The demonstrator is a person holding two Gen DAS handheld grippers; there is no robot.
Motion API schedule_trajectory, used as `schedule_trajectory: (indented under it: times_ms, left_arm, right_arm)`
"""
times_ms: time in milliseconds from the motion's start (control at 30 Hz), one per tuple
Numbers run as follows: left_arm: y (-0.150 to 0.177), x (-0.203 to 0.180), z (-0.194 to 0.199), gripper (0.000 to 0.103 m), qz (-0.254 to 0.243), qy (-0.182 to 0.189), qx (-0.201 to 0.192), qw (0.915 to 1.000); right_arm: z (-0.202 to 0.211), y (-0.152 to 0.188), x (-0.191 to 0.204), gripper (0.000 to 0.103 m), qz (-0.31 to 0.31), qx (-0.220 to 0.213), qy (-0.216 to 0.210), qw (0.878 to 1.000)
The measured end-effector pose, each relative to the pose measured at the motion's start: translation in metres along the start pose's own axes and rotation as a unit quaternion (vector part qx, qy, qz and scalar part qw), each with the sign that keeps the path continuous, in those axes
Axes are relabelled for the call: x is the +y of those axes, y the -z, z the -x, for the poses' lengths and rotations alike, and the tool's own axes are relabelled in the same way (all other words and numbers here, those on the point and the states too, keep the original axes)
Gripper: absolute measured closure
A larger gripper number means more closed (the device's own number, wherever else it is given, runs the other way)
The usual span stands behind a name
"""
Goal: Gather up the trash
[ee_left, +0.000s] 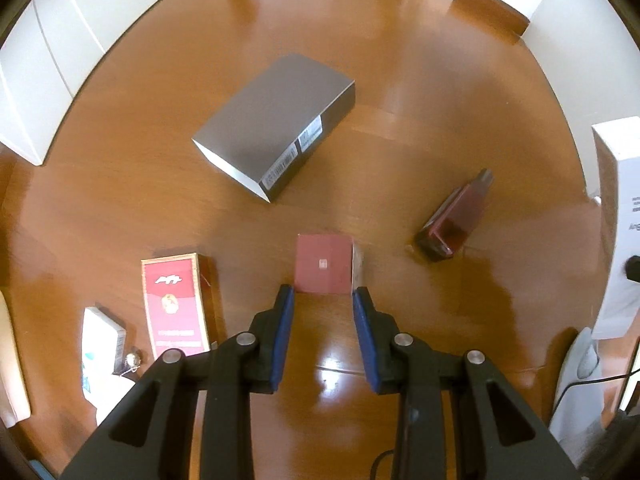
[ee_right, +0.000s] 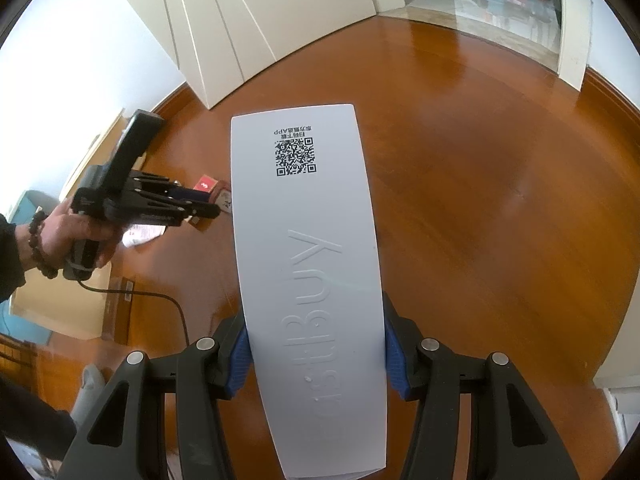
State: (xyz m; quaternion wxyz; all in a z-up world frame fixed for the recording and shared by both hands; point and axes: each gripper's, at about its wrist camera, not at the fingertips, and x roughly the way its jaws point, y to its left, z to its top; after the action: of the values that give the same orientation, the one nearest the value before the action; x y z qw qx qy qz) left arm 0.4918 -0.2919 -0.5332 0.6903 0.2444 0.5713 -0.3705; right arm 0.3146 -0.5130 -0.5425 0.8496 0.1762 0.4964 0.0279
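Note:
My left gripper (ee_left: 324, 294) points down at the wooden floor (ee_left: 400, 80), shut on the near end of a small dark-red box (ee_left: 323, 264). The box looks lifted off the floor. In the right wrist view a hand holds that left gripper (ee_right: 212, 200) at mid left, with the red box (ee_right: 206, 184) at its tip. My right gripper (ee_right: 316, 344) is shut on a long white carton (ee_right: 308, 240) with a QR code and raised lettering. The carton sticks out forward over the floor.
On the floor lie a large grey box (ee_left: 276, 128), a red and gold carton (ee_left: 176, 304), a dark maroon pack (ee_left: 456, 216) and a white packet (ee_left: 100, 344). White cabinets (ee_right: 224, 32) line the far wall. A black cable (ee_right: 160, 300) trails from the left gripper.

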Motion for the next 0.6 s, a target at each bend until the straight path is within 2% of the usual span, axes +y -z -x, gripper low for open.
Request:
schedule_trajectory:
  times_ms: [100, 133, 367, 400, 433, 467, 500, 600]
  left_arm:
    - [-0.001, -0.001, 0.010, 0.077, 0.000, -0.003, -0.002, 1.0000]
    - [0.001, -0.002, 0.013, 0.102, 0.002, -0.004, -0.003, 1.0000]
    - [-0.001, -0.001, 0.026, 0.100, 0.023, -0.013, 0.006, 0.9996]
    - [-0.001, 0.000, 0.027, 0.087, 0.027, -0.011, 0.003, 0.9996]
    - [-0.002, 0.000, 0.025, 0.041, 0.032, -0.008, 0.004, 0.9994]
    - [-0.001, -0.001, 0.021, 0.010, 0.038, -0.015, 0.005, 0.9992]
    - [-0.002, -0.005, 0.018, 0.000, 0.041, -0.016, 0.004, 0.9990]
    - [-0.015, -0.025, 0.005, 0.000, 0.023, -0.022, 0.005, 0.9995]
  right_arm:
    - [0.001, 0.001, -0.001, 0.046, 0.000, -0.003, -0.001, 1.000]
    - [0.001, 0.002, -0.001, 0.046, 0.001, -0.002, -0.001, 1.000]
    - [0.000, 0.000, 0.001, 0.046, 0.000, -0.007, -0.005, 1.000]
    - [0.001, -0.001, 0.001, 0.045, 0.000, -0.009, -0.006, 1.000]
    - [0.001, -0.001, 0.001, 0.045, 0.002, -0.010, -0.006, 1.000]
    - [0.001, -0.001, 0.000, 0.045, 0.004, -0.009, -0.004, 1.000]
    - [0.001, -0.001, -0.001, 0.045, 0.004, -0.008, -0.003, 1.000]
    - [0.002, 0.002, -0.007, 0.045, -0.004, -0.007, 0.000, 1.000]
